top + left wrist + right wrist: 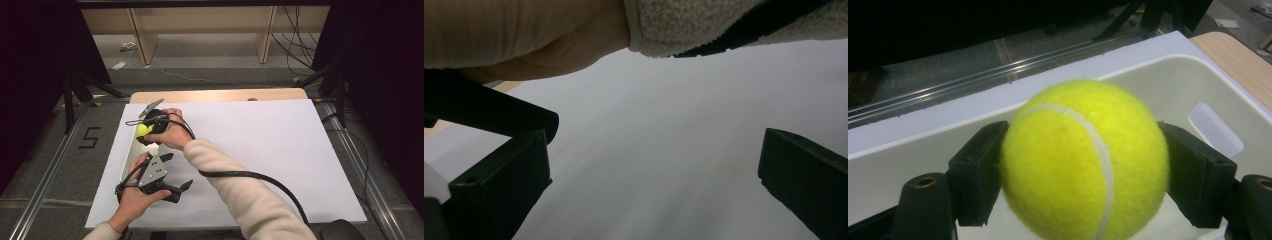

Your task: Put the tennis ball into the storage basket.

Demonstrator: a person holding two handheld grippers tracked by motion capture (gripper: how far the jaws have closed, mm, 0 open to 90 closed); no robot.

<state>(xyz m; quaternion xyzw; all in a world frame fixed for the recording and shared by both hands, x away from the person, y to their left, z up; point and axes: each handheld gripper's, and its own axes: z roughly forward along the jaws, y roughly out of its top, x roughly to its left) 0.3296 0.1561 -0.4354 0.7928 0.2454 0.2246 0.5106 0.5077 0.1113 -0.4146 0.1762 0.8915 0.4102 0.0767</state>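
We see the white table (260,165) evenly lit from above in the high view, bright against dark, almost black surroundings at both sides; shadows there are soft and short. In the left gripper view the light is dim and grey, and the sleeve (704,25) up close is soft. In the right gripper view the tennis ball (1083,160) is vivid but slightly blurred, the bin (1158,85) behind it sharper.

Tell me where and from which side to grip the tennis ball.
Grip the tennis ball across its widest middle, one pad on each opposite side, as the right claw does now. It is round, so any pair of opposite sides serves; off-centre, the pads would likely slip. It sits over the white bin, so coming from above keeps clear of the walls.
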